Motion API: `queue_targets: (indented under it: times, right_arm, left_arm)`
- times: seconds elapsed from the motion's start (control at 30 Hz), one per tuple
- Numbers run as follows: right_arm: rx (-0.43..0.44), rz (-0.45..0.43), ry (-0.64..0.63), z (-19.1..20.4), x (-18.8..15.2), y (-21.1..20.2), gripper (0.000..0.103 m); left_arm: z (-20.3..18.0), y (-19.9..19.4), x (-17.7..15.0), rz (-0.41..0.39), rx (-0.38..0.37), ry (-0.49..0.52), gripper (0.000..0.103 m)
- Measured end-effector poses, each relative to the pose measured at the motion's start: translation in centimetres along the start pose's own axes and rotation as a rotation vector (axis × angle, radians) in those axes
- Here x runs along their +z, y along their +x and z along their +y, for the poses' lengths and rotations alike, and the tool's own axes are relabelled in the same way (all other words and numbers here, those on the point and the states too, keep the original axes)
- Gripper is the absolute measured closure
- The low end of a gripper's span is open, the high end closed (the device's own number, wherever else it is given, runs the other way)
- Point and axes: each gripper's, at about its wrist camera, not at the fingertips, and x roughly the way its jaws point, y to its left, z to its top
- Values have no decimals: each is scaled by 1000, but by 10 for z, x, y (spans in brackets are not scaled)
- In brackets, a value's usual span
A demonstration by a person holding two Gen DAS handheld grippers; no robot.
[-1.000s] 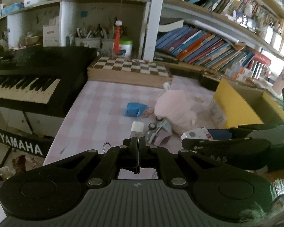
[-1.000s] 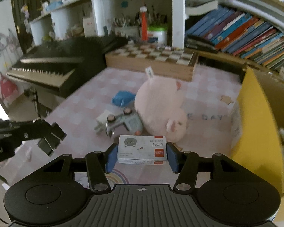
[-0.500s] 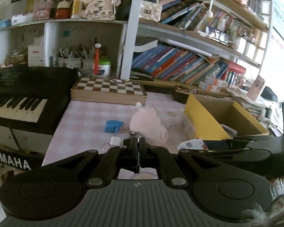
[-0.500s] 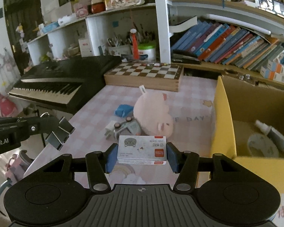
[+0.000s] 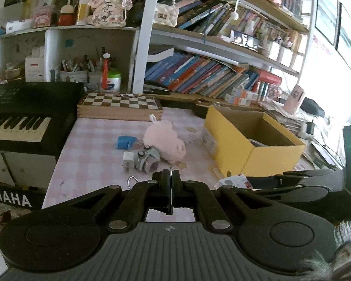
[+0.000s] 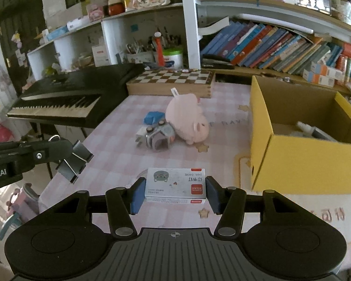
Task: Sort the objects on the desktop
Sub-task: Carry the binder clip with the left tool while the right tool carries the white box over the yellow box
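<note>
My right gripper (image 6: 175,188) is shut on a white staples box (image 6: 175,185) with a red label, held above the table's near edge; it also shows in the left wrist view (image 5: 234,180). My left gripper (image 5: 170,182) is shut on a black binder clip (image 6: 74,160), seen at the left of the right wrist view; its wire loop (image 5: 131,180) sticks out beside the fingers. On the pink checked tablecloth (image 6: 119,149) lie a pink plush pig (image 6: 187,117), a grey toy car (image 6: 159,135), a white plug (image 6: 140,133) and a blue item (image 6: 153,117). A yellow cardboard box (image 6: 299,140) stands open at the right.
A wooden chessboard box (image 6: 173,82) lies at the table's back. A black Yamaha keyboard (image 6: 65,98) stands to the left. Bookshelves (image 6: 269,46) fill the wall behind. The yellow box holds a small bottle (image 6: 306,126) and other items.
Both grippers have pulled back and risen from the table, so the objects look smaller and more of the yellow box shows. Both grips are unchanged.
</note>
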Motion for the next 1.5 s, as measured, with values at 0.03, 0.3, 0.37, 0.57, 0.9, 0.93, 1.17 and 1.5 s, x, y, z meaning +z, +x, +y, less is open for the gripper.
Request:
queue_targets:
  times: [0.03, 0.3, 0.37, 0.57, 0.9, 0.93, 1.17, 1.5]
  right_arm:
    - [-3, -2, 4, 2, -3, -3, 49]
    - [-13, -8, 33, 16, -29, -30, 49]
    - [-19, -10, 44, 19, -35, -37, 49]
    - [-58, -10, 76, 20, -56, -59, 49]
    - [-151, -12, 159, 6, -86, -93, 49]
    - [-162, -13, 170, 4, -89, -96, 49]
    - [-226, -16, 228, -9, -104, -114, 49]
    - [-281, -24, 283, -26, -116, -129, 49]
  left_arm:
    - [-1, -4, -2, 1, -4, 2, 102]
    - [-9, -36, -21, 13, -41, 35, 102]
    - [-11, -43, -27, 20, -55, 43, 102]
    - [-20, -57, -43, 47, -104, 56, 102]
    - [-51, -59, -52, 66, -226, 124, 102]
    - [-55, -59, -53, 71, -240, 132, 102]
    - [-77, -57, -58, 92, -317, 175, 102]
    - [-102, -46, -58, 118, -389, 222, 102]
